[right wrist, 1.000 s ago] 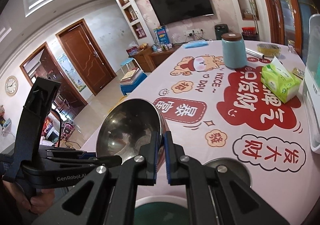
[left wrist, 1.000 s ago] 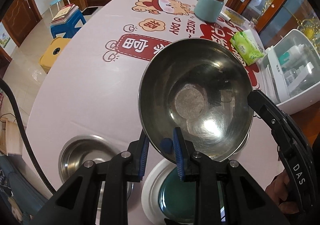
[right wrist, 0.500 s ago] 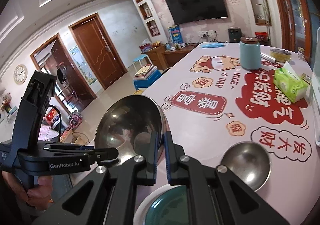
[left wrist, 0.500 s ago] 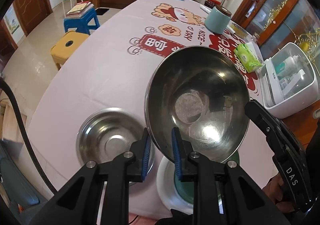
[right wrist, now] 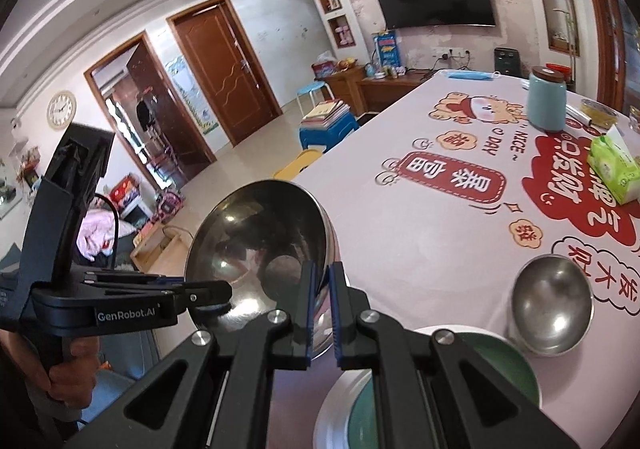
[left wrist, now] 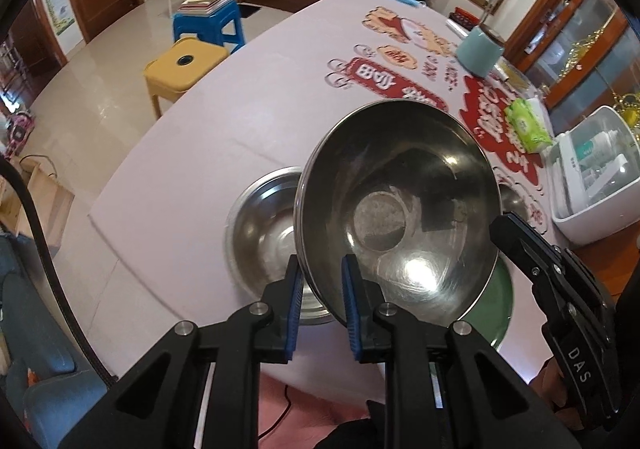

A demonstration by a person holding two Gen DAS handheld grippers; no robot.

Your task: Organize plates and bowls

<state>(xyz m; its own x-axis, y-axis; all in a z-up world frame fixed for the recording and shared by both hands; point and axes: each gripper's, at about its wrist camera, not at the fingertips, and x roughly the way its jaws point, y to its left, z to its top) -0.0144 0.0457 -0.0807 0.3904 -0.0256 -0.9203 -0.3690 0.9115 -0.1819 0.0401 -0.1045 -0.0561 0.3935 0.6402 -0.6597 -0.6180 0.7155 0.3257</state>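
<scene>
Both grippers hold one large steel bowl (left wrist: 400,209) tilted in the air above the table's near edge. My left gripper (left wrist: 320,289) is shut on its near rim. My right gripper (right wrist: 320,301) is shut on the opposite rim of the same bowl (right wrist: 256,249). Below and left of it a second steel bowl (left wrist: 264,225) sits on the table. A green plate with a white rim (right wrist: 500,365) lies under the held bowl's right side and shows in the left wrist view (left wrist: 500,301). A small steel bowl (right wrist: 552,305) stands beyond the plate.
A pale tablecloth with red prints (left wrist: 248,117) covers the table. A blue lidded jar (right wrist: 546,97), a green tissue pack (right wrist: 612,169) and a white rack (left wrist: 592,185) stand at the far right. Blue and yellow stools (left wrist: 184,65) stand left of the table.
Both grippers have lifted the large bowl and pulled it back and left. The second steel bowl now lies further under it, and the small bowl has come into the right view.
</scene>
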